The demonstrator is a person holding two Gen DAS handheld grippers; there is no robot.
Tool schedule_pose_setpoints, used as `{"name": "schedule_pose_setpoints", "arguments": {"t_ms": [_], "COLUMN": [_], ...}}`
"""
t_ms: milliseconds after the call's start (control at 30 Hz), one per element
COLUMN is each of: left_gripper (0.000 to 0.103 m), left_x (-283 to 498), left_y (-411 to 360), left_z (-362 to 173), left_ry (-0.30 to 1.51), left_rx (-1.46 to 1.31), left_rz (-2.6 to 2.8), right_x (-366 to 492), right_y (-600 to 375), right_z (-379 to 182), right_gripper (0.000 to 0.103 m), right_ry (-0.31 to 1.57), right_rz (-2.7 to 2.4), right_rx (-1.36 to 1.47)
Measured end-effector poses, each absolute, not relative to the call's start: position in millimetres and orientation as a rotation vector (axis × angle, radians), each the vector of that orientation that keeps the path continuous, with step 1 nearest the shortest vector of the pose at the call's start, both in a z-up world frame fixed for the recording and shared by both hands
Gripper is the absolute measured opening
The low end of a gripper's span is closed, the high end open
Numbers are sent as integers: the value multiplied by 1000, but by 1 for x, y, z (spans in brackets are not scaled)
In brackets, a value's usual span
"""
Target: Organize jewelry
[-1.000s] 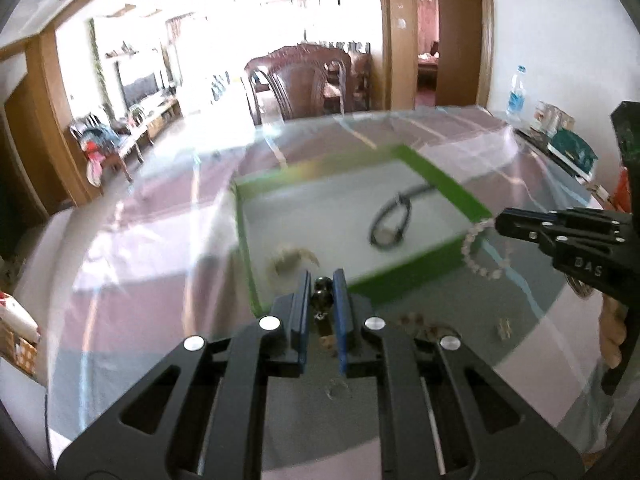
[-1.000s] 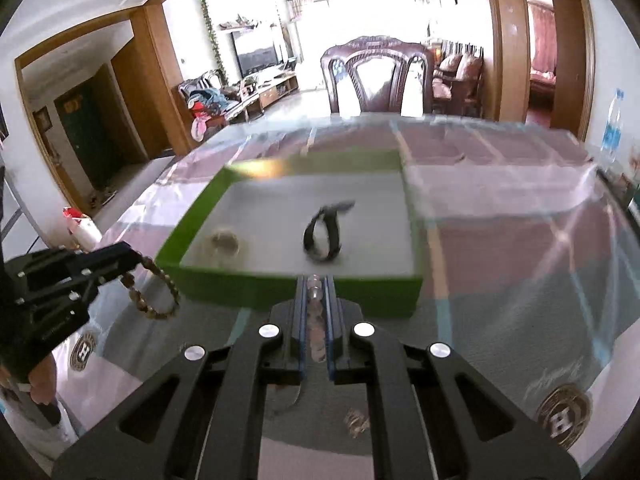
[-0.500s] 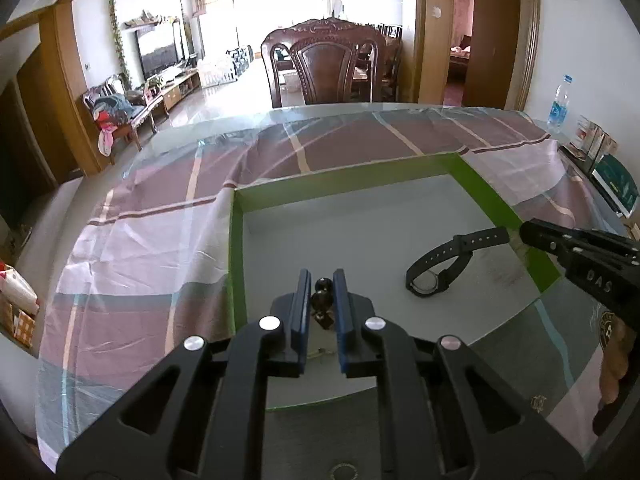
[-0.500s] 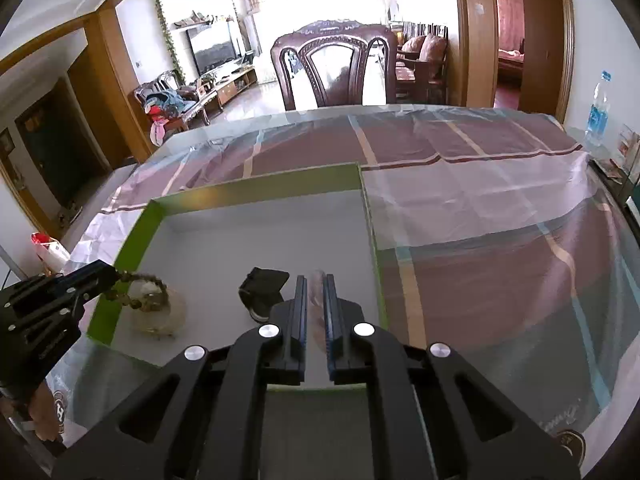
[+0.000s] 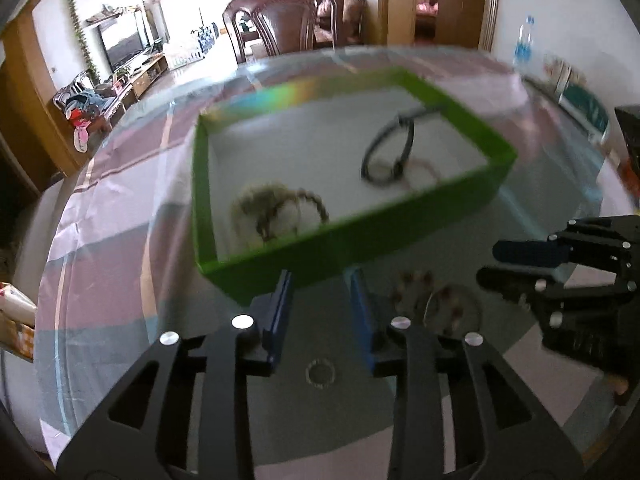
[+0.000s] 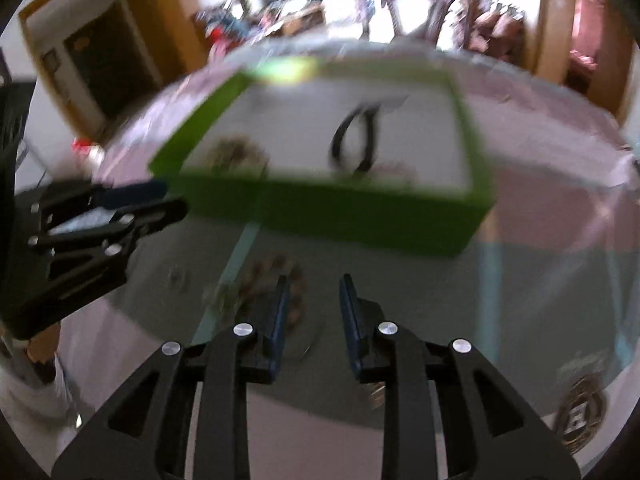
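Note:
A green-walled box with a white floor stands on the table. Inside lie a black watch, a brown bead bracelet on a pale pouch, and a thin pinkish bracelet. My left gripper is open and empty, just short of the box's near wall. My right gripper is open and empty, above a brown bead bracelet lying on the table in front of the box.
The table has a pink and grey plaid cloth under clear plastic. A small ring lies between my left fingers' bases. A water bottle and boxes stand at the far right edge. Wooden chairs stand behind the table.
Both grippers opened and pulled back from over the box to its near side. The bead bracelet and the pinkish bracelet they held now lie in the box.

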State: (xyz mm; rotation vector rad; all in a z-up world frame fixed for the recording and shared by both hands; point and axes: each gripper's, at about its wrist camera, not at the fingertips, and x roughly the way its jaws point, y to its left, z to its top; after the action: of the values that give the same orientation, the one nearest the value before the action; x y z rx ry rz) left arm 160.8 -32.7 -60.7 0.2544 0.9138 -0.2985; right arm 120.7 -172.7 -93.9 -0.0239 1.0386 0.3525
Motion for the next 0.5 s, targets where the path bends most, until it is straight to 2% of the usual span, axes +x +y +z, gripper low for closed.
{"name": "schedule_pose_setpoints", "arguments": {"t_ms": [100, 167, 233, 300, 333, 500], "left_gripper": [34, 41, 43, 43, 44, 48], "left_x": [160, 158, 155, 151, 150, 146], "left_y": [-31, -28, -26, -24, -23, -22], "left_z": [-75, -80, -84, -88, -90, -100], "left_ry": [951, 960, 967, 973, 976, 999], "left_rx": [265, 265, 269, 276, 278, 285], "left_rz": [-290, -286, -284, -285, -285, -286], "right_x": [118, 117, 118, 121, 122, 122], "right_y": [-162, -157, -155, -155, -154, -161], "right_z": [-106, -112, -114, -116, -115, -104], "right_gripper": [26, 26, 25, 13, 2, 2], "right_ry": [1067, 1076, 1075, 1076, 1076, 1034], "right_rz": [340, 341, 332, 326, 326, 301], "right_rx": [-78, -101, -110, -94, -91, -46]}}
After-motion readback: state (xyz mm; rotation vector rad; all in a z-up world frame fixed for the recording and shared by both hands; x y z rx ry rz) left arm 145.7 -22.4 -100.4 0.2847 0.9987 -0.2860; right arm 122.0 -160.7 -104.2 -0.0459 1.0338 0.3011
